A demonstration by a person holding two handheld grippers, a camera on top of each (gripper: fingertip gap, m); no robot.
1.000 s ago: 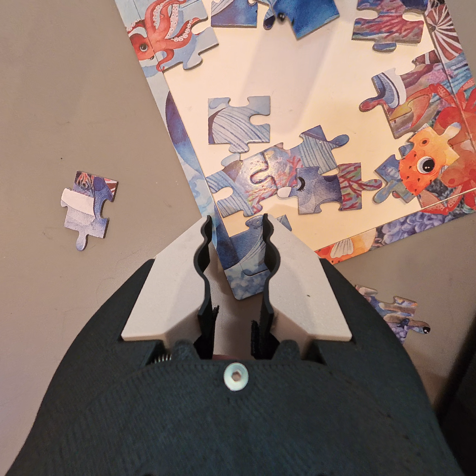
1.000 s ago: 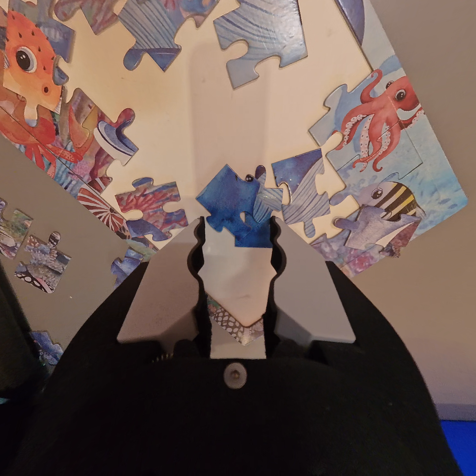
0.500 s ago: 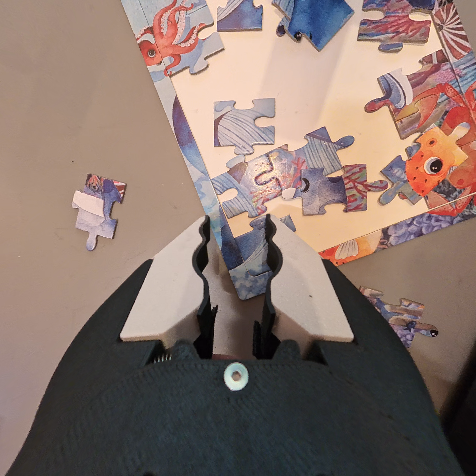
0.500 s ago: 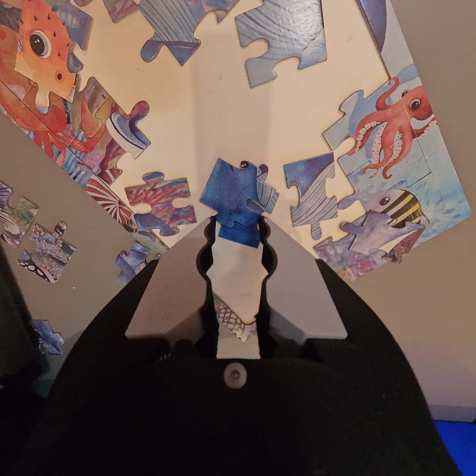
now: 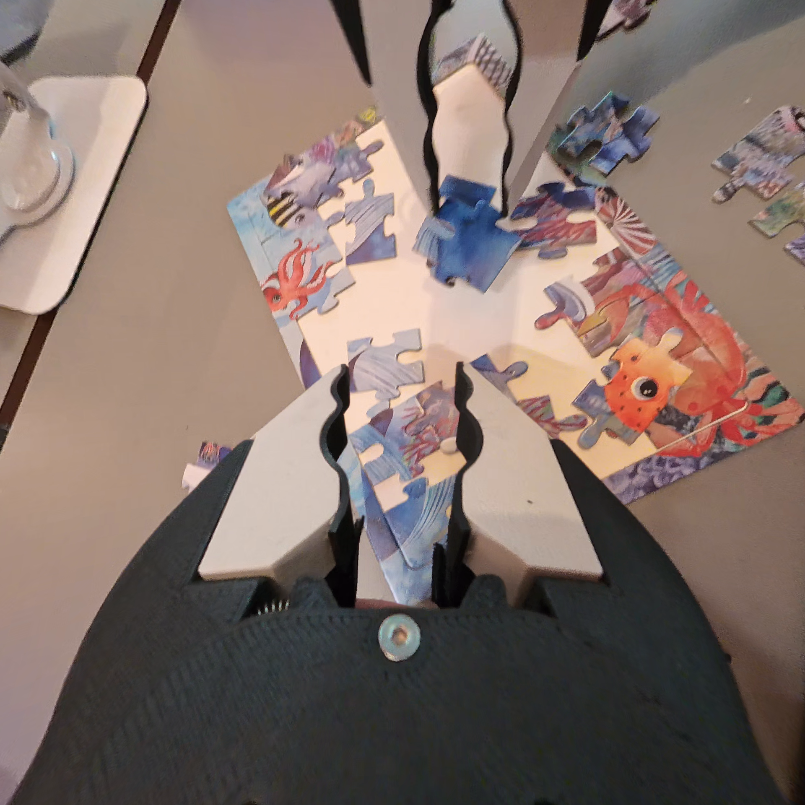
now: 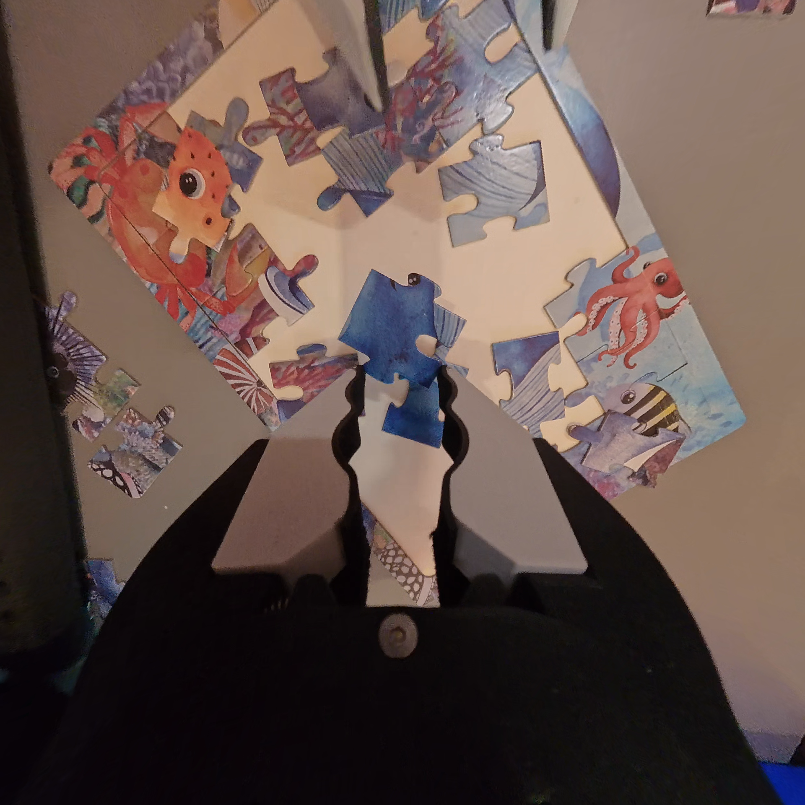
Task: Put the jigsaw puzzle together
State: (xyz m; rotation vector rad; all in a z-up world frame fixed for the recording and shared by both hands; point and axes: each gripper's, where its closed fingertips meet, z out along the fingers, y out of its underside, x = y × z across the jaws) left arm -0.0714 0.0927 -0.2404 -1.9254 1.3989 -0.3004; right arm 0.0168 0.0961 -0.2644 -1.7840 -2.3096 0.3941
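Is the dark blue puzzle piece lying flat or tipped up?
Tipped up. The dark blue piece sits between the right gripper fingertips, its far edge lifted over another piece and the cream tray.

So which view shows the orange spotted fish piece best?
The right wrist view: the orange fish piece is sharp and well lit there. The left wrist view shows the same piece too, whole, but slightly blurred.
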